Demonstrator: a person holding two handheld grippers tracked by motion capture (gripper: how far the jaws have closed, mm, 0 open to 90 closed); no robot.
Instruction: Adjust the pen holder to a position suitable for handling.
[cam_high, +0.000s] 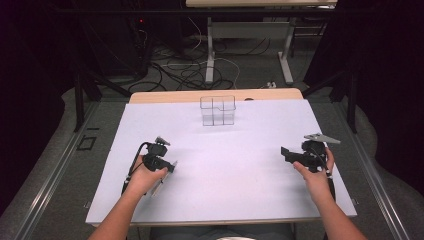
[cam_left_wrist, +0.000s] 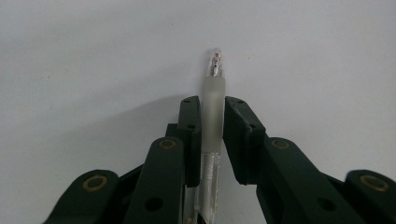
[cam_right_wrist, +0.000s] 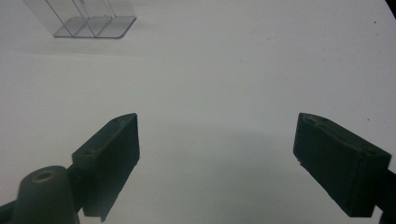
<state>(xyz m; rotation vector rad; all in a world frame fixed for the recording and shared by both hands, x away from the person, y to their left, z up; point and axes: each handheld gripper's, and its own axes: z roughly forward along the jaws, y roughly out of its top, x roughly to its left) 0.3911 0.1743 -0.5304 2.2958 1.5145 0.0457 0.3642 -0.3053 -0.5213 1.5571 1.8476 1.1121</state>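
Left gripper view: a clear pen (cam_left_wrist: 212, 121) lies lengthwise between the left gripper (cam_left_wrist: 212, 105) jaws, clamped, tip pointing out beyond them over the white tabletop (cam_left_wrist: 93, 56). Right gripper (cam_right_wrist: 217, 140) jaws stand spread, nothing between; bare sheet ahead, a clear organizer (cam_right_wrist: 84, 18) far beyond them.

- We read this as a lab / recording rig, not a home or shop.
- Table (cam_high: 150, 200) w/ plain white sheet as work surface, set in a dark enclosure w/ black curtains (cam_high: 385, 60) at the sides.
- Black metal frame bars (cam_high: 79, 100) around the table, like a camera rig.
- Loose cables (cam_high: 175, 70) all over the grey carpet behind; a power strip (cam_high: 271, 85) too.
- 2nd desk w/ white metal legs (cam_high: 210, 50) at the back, office/lab type.
- A person's hands hold instrumented grippers w/ trailing cables — data-capture setup.
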